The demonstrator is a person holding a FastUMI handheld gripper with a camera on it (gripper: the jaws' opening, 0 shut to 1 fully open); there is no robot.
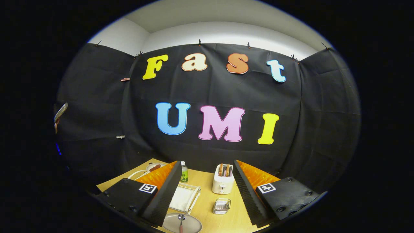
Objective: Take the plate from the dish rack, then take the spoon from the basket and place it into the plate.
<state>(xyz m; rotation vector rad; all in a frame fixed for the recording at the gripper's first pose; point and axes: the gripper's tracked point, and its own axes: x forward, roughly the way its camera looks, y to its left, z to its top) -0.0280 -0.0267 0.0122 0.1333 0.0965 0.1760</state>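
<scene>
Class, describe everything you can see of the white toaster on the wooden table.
The white toaster stands upright on the light wooden table, ahead of the open gripper, between its spread fingers. It is a boxy, smooth body, plastic by its look, with two brown slices standing in its top slots. A small clear container lies nearer; nothing else touches it.

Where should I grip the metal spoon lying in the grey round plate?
Grip the spoon by its handle, coming from above: it lies flat on the plate, bowl toward the white dish rack, handle pointing back to the open gripper.
</scene>
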